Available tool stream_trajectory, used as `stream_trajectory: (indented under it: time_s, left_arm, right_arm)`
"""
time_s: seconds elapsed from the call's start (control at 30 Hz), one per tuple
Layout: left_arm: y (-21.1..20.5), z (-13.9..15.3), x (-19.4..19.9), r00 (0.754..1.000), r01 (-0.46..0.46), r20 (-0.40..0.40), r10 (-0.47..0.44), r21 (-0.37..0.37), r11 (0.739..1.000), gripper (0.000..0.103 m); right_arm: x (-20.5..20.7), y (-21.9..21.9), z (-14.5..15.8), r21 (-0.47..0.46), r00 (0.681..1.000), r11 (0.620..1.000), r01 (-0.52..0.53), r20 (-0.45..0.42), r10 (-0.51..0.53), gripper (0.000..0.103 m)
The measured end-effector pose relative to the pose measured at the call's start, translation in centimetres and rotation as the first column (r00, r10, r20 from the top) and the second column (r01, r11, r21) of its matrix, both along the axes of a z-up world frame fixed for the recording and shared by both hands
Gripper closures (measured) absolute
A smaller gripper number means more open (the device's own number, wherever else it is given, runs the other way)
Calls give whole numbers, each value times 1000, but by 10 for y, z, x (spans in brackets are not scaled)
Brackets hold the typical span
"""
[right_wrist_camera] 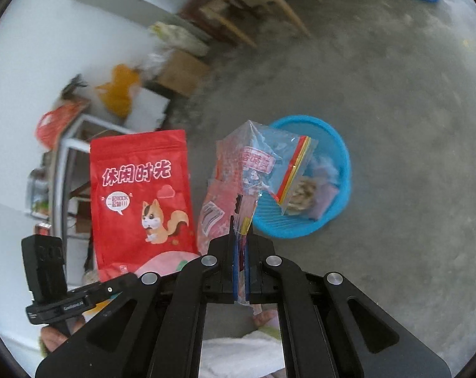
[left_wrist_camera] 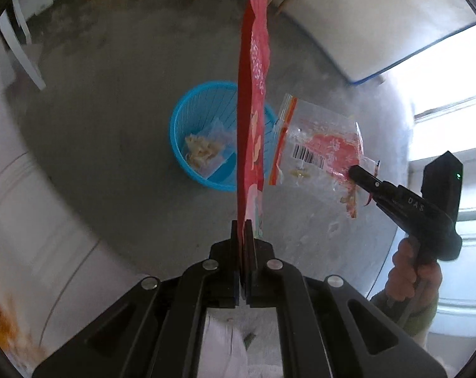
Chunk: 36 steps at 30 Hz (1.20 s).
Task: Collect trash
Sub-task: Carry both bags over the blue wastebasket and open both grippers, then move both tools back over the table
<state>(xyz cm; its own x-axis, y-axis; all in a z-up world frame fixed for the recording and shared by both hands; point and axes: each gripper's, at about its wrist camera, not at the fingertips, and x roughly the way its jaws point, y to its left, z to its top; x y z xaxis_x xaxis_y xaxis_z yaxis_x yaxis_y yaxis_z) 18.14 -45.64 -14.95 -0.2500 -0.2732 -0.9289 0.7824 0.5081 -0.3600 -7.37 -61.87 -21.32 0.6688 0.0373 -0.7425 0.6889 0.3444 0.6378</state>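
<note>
Grey concrete floor (left_wrist_camera: 112,100), blue basket (left_wrist_camera: 187,116), left jaws clamping red pouch (left_wrist_camera: 252,94), right jaws clamping clear bag (right_wrist_camera: 257,163)

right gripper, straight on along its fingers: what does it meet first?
Likely the blue basket on the floor. The right gripper, shut on the clear zip bag, points down toward it, and the bag hangs between. Depth is unclear; it may pass just short of the near rim.

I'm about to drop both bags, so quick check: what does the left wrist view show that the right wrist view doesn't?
Left wrist only: the right gripper from outside, pinching the clear bag by a corner, and that bag's barcode.

Right wrist only: the red pouch face-on with its squirrel print, and cluttered shelves beside it.

Both: the blue basket on the concrete floor, scraps already inside, and both bags held above the floor near it.
</note>
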Motion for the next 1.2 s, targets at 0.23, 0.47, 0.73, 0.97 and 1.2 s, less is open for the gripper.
stream_trajectory:
  time_s: [0.23, 0.47, 0.73, 0.97, 1.2]
  left_arm:
    - [-62, -63, 14, 998, 19, 52, -26, 138, 990, 98]
    - [-74, -85, 37, 994, -73, 94, 62, 120, 990, 56]
    - [-49, -50, 36, 987, -121, 106, 118, 26, 992, 56]
    - [-20, 14, 20, 985, -105, 127, 121, -125, 987, 51]
    - [61, 93, -4, 967, -53, 227, 112, -253, 966, 44]
  right_arm:
    - [34, -27, -52, 4, 991, 1000, 17, -132, -16, 101]
    - [48, -37, -101, -13, 973, 999, 39, -226, -41, 59]
    - [16, -34, -102, -9, 966, 990, 139, -219, -138, 57]
    - [3, -27, -81, -82, 970, 989, 123, -198, -137, 57]
    - [1, 9, -16, -217, 991, 976, 19, -124, -47, 47]
